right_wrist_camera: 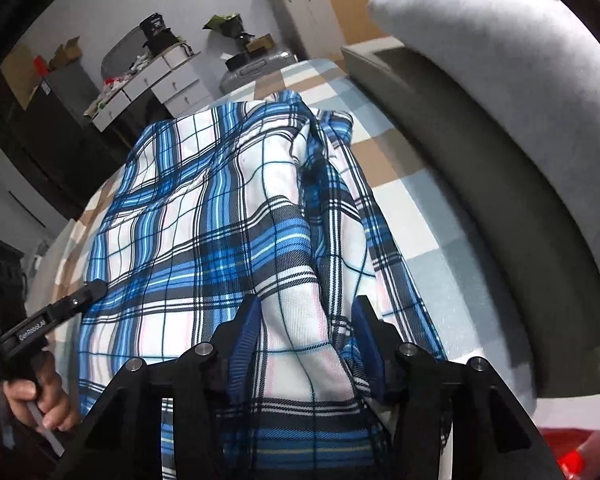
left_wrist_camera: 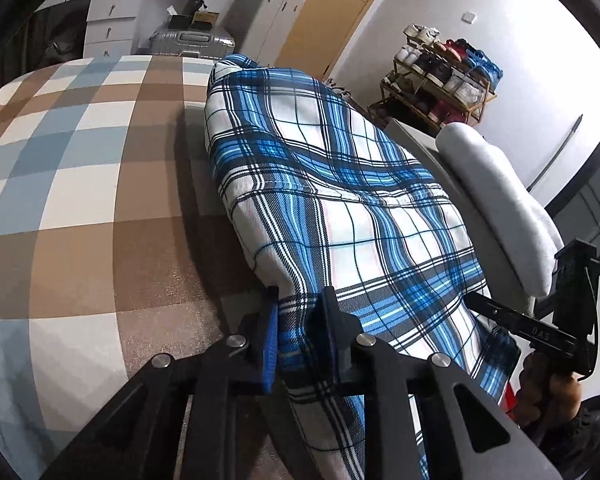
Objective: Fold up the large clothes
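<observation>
And here is the blue plaid garment, spread lengthwise on the checked bedspread, which serves as our landmark. The cloth lies along the edge of the bedspread nearest the grey padded chair, its far end bunched up toward the silver suitcase beyond the bedspread's far edge.

The left gripper is right at the near end of the garment, above the near border of the bedspread. Its blue-padded fingers stand close together with a fold of plaid pinched between them, the fabric pulled taut and draping down past the black frame.

Over to the right gripper, also at the near end of the garment, on the chair side of the bedspread. Its fingers stand wider apart, with a thick bundle of plaid filling the gap; the pads look pressed against the cloth on both sides, though the fabric hides the contact, so that grip is likely rather than certain.

In the right wrist view, the left gripper's tip touches the garment's far side edge, and the hand holding its handle shows below, off the near edge of the bedspread. In the left wrist view, the right gripper shows side-on at the garment's chair-side corner.
</observation>
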The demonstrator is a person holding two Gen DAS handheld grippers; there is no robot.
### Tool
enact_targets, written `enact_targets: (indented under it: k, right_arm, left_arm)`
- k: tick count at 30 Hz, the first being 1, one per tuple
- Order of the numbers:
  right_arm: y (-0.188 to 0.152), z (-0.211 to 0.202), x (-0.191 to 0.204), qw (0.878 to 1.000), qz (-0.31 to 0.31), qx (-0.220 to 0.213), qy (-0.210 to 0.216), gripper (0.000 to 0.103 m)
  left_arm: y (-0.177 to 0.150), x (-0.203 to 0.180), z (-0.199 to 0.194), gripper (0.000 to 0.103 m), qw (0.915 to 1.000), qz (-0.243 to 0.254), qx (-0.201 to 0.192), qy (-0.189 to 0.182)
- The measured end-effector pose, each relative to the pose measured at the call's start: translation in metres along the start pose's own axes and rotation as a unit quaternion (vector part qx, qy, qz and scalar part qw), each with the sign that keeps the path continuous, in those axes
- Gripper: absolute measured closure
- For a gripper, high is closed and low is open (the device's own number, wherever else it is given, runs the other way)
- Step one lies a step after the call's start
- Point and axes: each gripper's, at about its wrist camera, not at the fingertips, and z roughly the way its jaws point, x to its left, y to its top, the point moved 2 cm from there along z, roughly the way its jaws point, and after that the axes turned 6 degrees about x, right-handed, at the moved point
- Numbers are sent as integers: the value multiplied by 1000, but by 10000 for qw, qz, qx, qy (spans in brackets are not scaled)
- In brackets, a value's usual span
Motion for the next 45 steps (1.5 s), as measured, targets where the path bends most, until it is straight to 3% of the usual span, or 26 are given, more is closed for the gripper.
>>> enact_targets:
  k: [4, 11, 19, 24, 27, 29, 33, 34, 37, 39, 40, 42, 44, 45]
  right_arm:
    - [-1, 0, 1, 10000, 45, 31, 73, 57]
    - [-11, 8, 40, 9981, -337, 208, 477, 55]
    - [-41, 17, 107, 9801, -1239, 845, 1303, 54]
    - [-33, -3, 71, 9841, -474, 469, 1648, 48]
    - [-24, -3, 49, 9875, 63, 240, 1555, 49]
    - [-20, 2, 47, 9855, 171, 222, 1672, 65]
    - [-20, 19, 70, 9842, -173, 431, 1711, 90]
    - [-21, 22, 77, 9834, -286, 501, 1718, 102]
    - [-28, 21, 75, 9908, -470, 455, 1185, 102]
    - [-28, 23, 59, 9881, -226, 532, 1429, 103]
    - [-26, 20, 54, 9885, -169, 555, 1395, 103]
    - [-18, 10, 53, 9918, -239, 347, 1206, 91]
    - [-8, 2, 55, 9902, -192, 168, 1374, 65]
    - [-1, -1, 59, 9871, -154, 66, 1590, 46]
  left_arm:
    - [-2, 7, -4, 90, 10000, -37, 3, -2]
    - [-14, 31, -31, 90, 9991, -59, -117, 399]
    - [-36, 79, -73, 90, 9946, -367, -231, 946]
    - [-40, 76, -69, 90, 9946, -429, -247, 909]
    - [-38, 70, -66, 90, 9941, -397, -253, 977]
    - [-38, 71, -66, 90, 9943, -418, -248, 951]
    - [-41, 78, -71, 90, 9944, -455, -267, 912]
    - [-41, 78, -71, 90, 9943, -461, -268, 919]
    - [-41, 78, -73, 90, 9943, -451, -265, 926]
    - [-42, 80, -74, 90, 9946, -454, -280, 895]
    - [-42, 80, -74, 90, 9946, -455, -276, 892]
    - [-42, 80, -74, 90, 9946, -469, -271, 888]
    - [-42, 80, -73, 90, 9945, -452, -258, 903]
    - [-42, 80, -74, 90, 9945, -458, -261, 900]
